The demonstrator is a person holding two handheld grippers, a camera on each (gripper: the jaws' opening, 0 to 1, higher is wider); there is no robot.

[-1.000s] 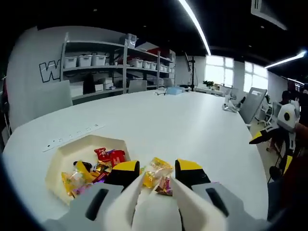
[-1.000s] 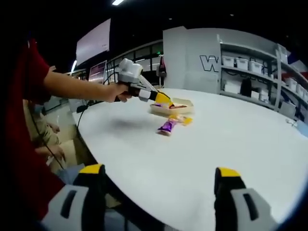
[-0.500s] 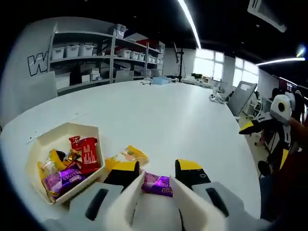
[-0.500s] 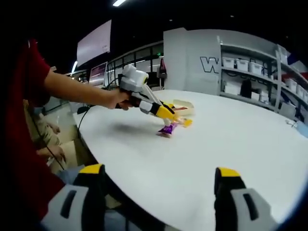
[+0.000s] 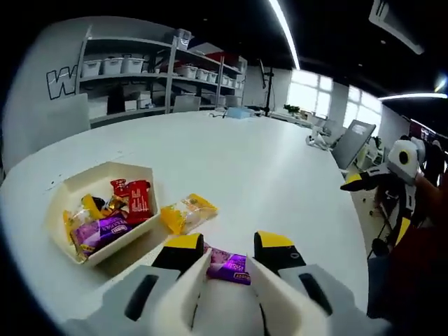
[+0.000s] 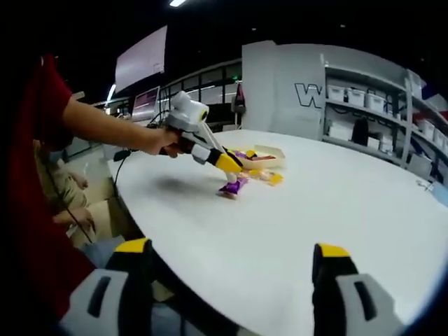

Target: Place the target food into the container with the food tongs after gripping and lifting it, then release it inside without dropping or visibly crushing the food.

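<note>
A purple snack packet (image 5: 227, 265) lies on the white table (image 5: 266, 168) between the yellow tips of my left gripper (image 5: 229, 246), which is open and straddles it. Just beyond lies a yellow packet (image 5: 187, 212). Left of that stands the cream container (image 5: 70, 187), holding several wrapped snacks. In the right gripper view a hand holds the left gripper (image 6: 227, 163) tip-down over the purple packet (image 6: 231, 187), with the yellow packet (image 6: 270, 178) and container (image 6: 274, 151) behind. My right gripper (image 6: 231, 252) hangs open and empty above the table's near edge.
The right gripper (image 5: 378, 206) shows at the table's right edge in the left gripper view. A person's arm in a red sleeve (image 6: 52, 112) reaches in from the left. Shelves with bins (image 5: 140, 70) line the far wall. Chairs (image 5: 353, 140) stand beyond the table.
The left gripper has come away from over the container and lowered around the purple packet, which now sits closer between its tips. The right gripper has stayed where it was.
</note>
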